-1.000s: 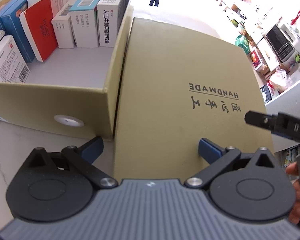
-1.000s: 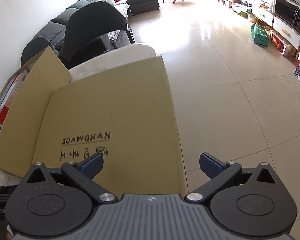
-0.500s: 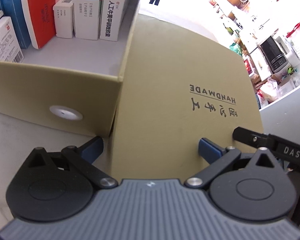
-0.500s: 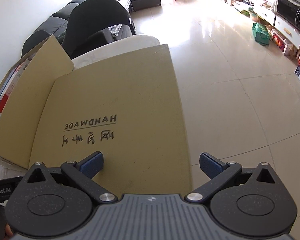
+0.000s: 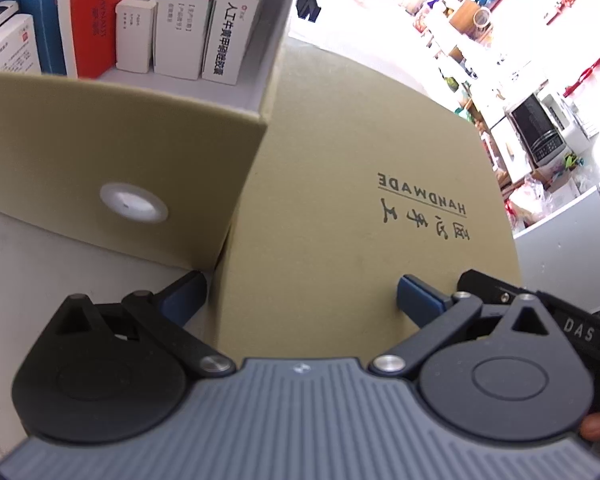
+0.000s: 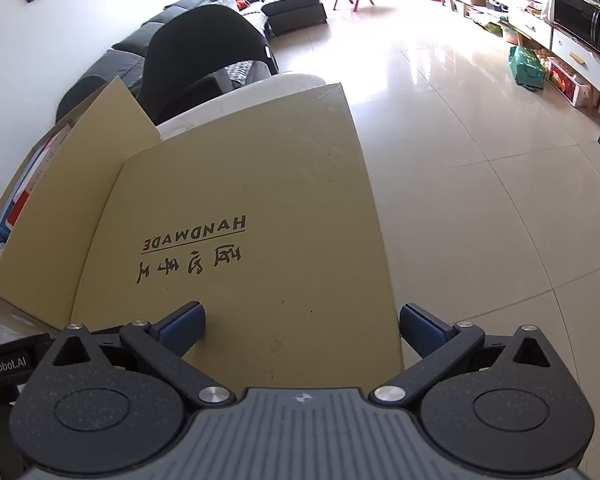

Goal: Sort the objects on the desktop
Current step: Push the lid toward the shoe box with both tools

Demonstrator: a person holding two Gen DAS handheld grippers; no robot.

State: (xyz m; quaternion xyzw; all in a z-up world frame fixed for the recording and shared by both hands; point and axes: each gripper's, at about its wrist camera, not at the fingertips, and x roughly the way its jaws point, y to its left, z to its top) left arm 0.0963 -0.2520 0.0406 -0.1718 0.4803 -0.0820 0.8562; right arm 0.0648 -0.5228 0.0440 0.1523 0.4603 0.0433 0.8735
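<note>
Plainly, the risk here sits in the lid (image 5: 340,184), and it runs from the left side across to the right. On the left, the box (image 5: 112,160) stands on the table (image 5: 40,280) with its packets (image 5: 180,28) upright in a row along the far wall; if the lid swings over unevenly, its edge could catch the tallest packets and tip them, or shove the whole box along the table. The left gripper (image 5: 302,292) is spread wide, its left finger down by the box corner and its right finger over the lid, gripping nothing, so it gives the flap no firm control. Further right, the right gripper (image 6: 302,320) is likewise spread wide, straddling the lid's near edge close to its outer corner without clamping. That outer side seems to hang past the table over the floor (image 6: 480,200); a push there could twist the hinge or drag the box toward the edge.

The lid is a flat tan card panel, joined to the box's right wall, lying open and tilted outward, printed "HANDMADE" with characters beneath, upside down to both cameras. The box front carries a round white disc (image 5: 134,202).
</note>
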